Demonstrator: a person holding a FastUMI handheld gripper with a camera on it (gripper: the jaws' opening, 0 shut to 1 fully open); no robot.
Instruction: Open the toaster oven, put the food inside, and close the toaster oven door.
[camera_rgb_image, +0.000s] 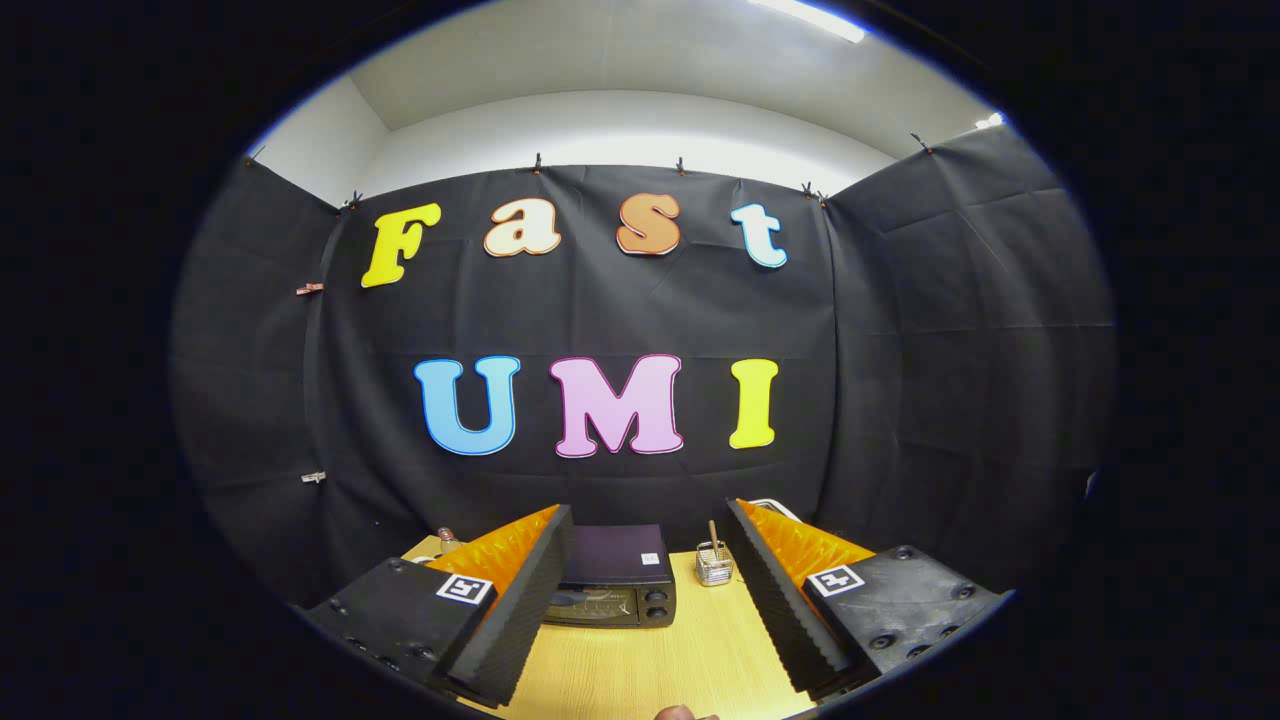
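A dark toaster oven (615, 578) stands on the wooden table (690, 660) beyond my fingers, against the booth wall. Its door looks closed, and two round knobs sit on the right of its front. My gripper (650, 535) is held high and well back from the oven, open, with nothing between its fingers. The left finger covers the oven's left side. A small brownish thing (685, 713) peeks in at the table's near edge; I cannot tell what it is.
A small wire basket (714, 565) with a stick in it stands just right of the oven. A small bottle-like object (447, 541) sits at the table's back left, behind the left finger. A pale rim (775, 508) shows behind the right finger.
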